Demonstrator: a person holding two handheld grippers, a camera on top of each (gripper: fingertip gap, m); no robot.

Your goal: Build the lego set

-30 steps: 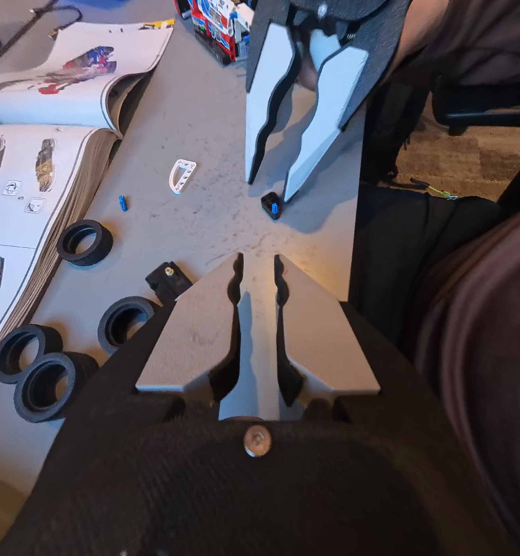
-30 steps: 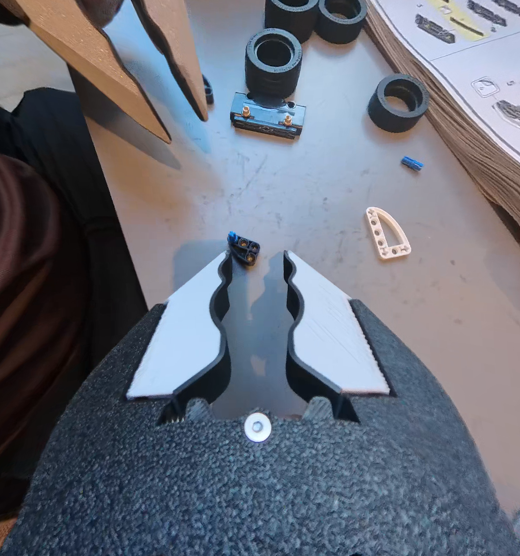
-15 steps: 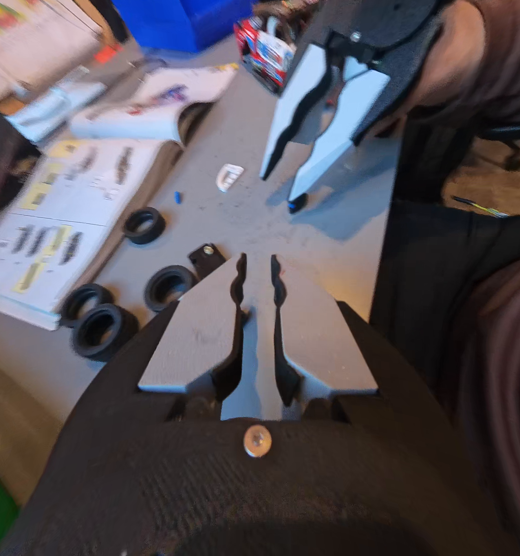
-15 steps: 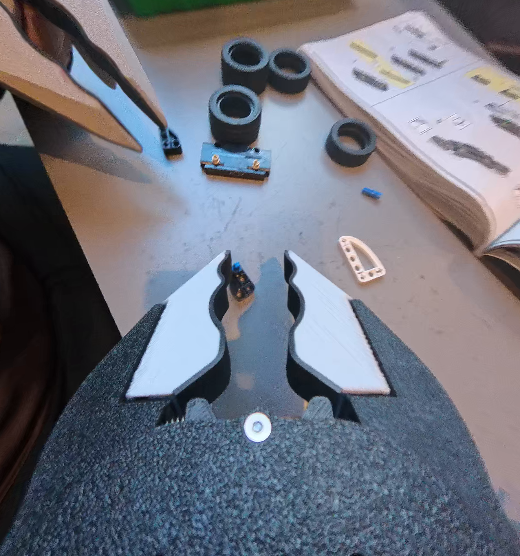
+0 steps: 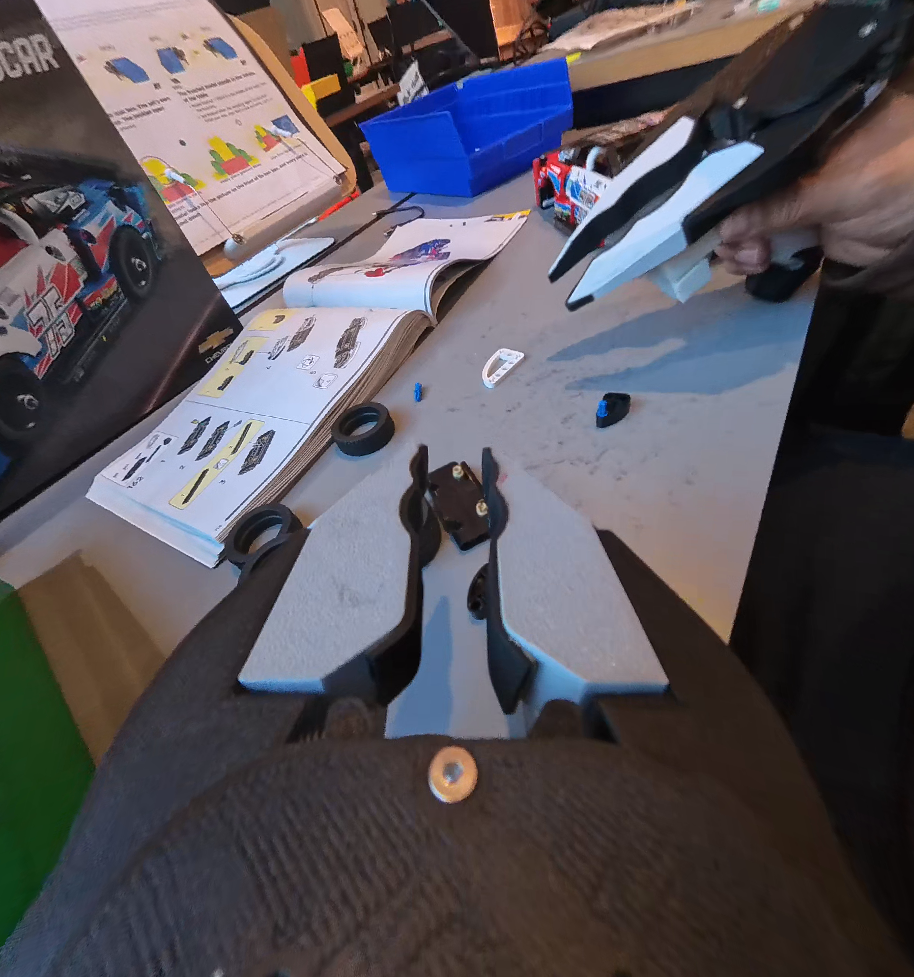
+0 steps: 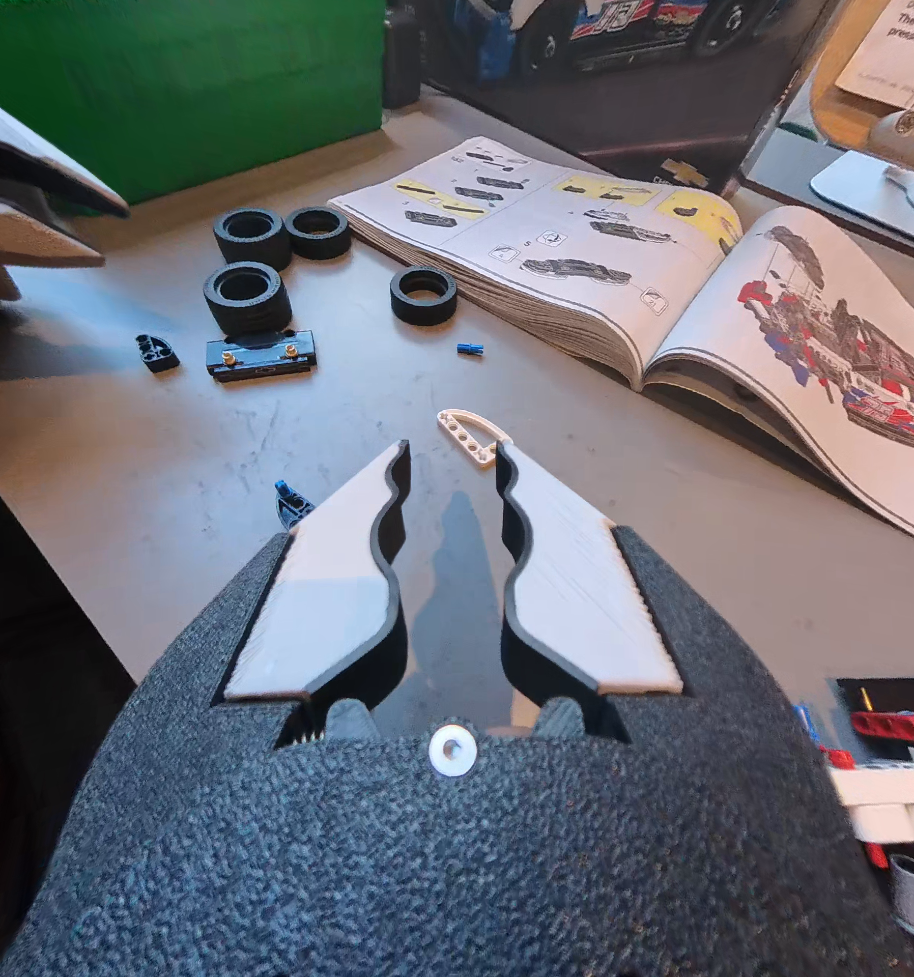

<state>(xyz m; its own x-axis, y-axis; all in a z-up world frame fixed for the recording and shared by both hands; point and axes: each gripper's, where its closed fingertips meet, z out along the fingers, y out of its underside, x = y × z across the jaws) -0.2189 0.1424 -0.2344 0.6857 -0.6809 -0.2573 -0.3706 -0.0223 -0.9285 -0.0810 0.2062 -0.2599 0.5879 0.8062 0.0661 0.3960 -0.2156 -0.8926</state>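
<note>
Loose on the grey counter (image 6: 127, 449): four black tyres (image 6: 247, 288) lying flat, a black block with two gold studs (image 6: 261, 358) just beside them, a small black curved piece (image 6: 156, 351), another black piece with a blue pin (image 6: 290, 502), a lone blue pin (image 6: 469, 348), a white curved beam (image 6: 468, 436) with holes

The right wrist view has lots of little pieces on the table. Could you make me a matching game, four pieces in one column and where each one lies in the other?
Pieces:
1. white curved beam
2. loose blue pin
3. black block with gold studs
4. black piece with a blue pin in it

Places:
A. just in front of a tyre
B. beside the right claw's left finger
C. at the tip of that claw's right finger
D. alone on the bare table, near the open booklet

Pairs: 1-C, 2-D, 3-A, 4-B
</note>
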